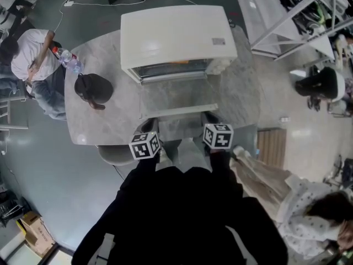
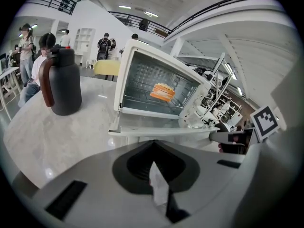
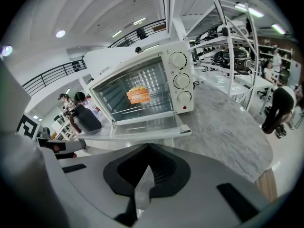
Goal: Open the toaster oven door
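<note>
While the person stands at the 6 o'clock edge of the marble counter (image 1: 110, 120), the white toaster oven (image 1: 176, 37) sits toward its 12 o'clock side with its door (image 1: 179, 112) already dropped flat, jutting out level toward the person. The left gripper (image 1: 146, 137) and the right gripper (image 1: 216, 131) hover side by side just short of the door's front edge, the left at about 7 o'clock of it and the right at about 5 o'clock, neither one touching it. In the left gripper view the left gripper (image 2: 159, 189) has its jaws drawn together on nothing, and the door (image 2: 161, 131) lies straight ahead at 12 o'clock. The right gripper view shows the same of the right gripper (image 3: 142, 194): jaws closed and empty, with the door (image 3: 142, 127) ahead of it. Inside the open cavity a piece of toasted bread (image 3: 137, 95) rests on the wire rack, and three dials (image 3: 180, 80) run down the front panel to the right of the opening. A black jug (image 1: 92, 88) with a brown handle stands on the counter at 9 o'clock of the oven, well apart from it. A water bottle (image 1: 70, 61) stands near the counter's 10 o'clock edge, beside a seated person (image 1: 33, 59).
</note>
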